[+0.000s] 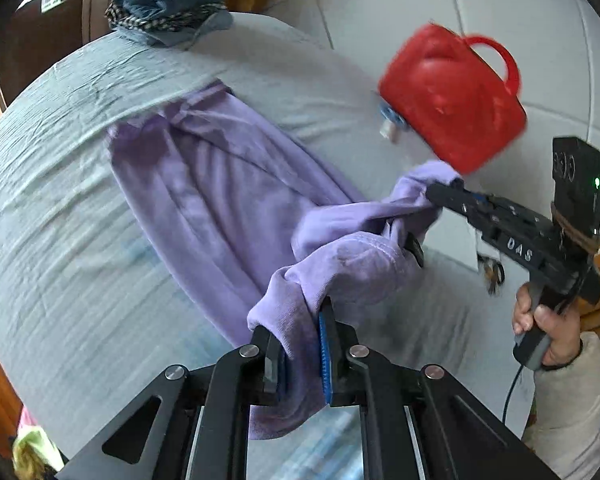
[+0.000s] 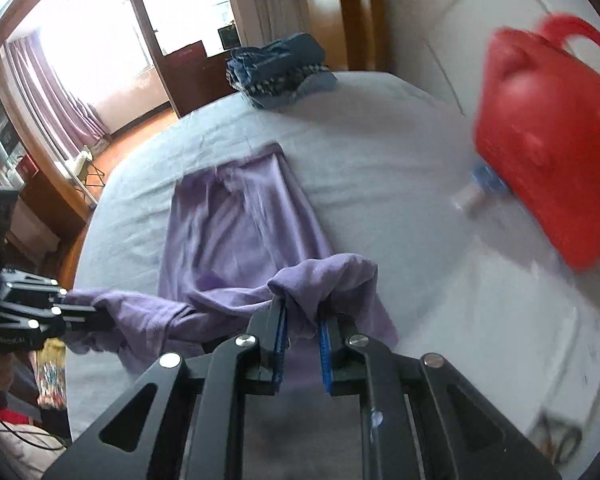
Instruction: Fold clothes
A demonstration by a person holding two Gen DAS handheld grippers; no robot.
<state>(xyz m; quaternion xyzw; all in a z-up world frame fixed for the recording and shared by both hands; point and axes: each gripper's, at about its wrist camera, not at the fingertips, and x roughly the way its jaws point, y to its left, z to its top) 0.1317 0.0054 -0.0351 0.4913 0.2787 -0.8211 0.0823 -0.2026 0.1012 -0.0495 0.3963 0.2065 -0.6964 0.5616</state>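
Lilac velvety garment [image 1: 204, 184] lies lengthwise on the grey-sheeted bed [image 1: 60, 200], its near end lifted. Left gripper [image 1: 300, 344] and right gripper [image 2: 302, 332] each clench a bunch of it. Folding looks barely begun; a folded dark clothes stack [image 2: 276, 70] sits at the far edge.

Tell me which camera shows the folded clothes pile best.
The right wrist view: the folded clothes pile sits at the bed's far end, fairly clear against the wood behind. The left wrist view shows it too, but nearer the frame's edge.

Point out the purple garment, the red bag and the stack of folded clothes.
purple garment [image 1: 204, 184]: left wrist view, flat middle of the cloth.
red bag [image 1: 452, 96]: left wrist view, its side.
stack of folded clothes [image 2: 278, 68]: right wrist view, top blue piece.
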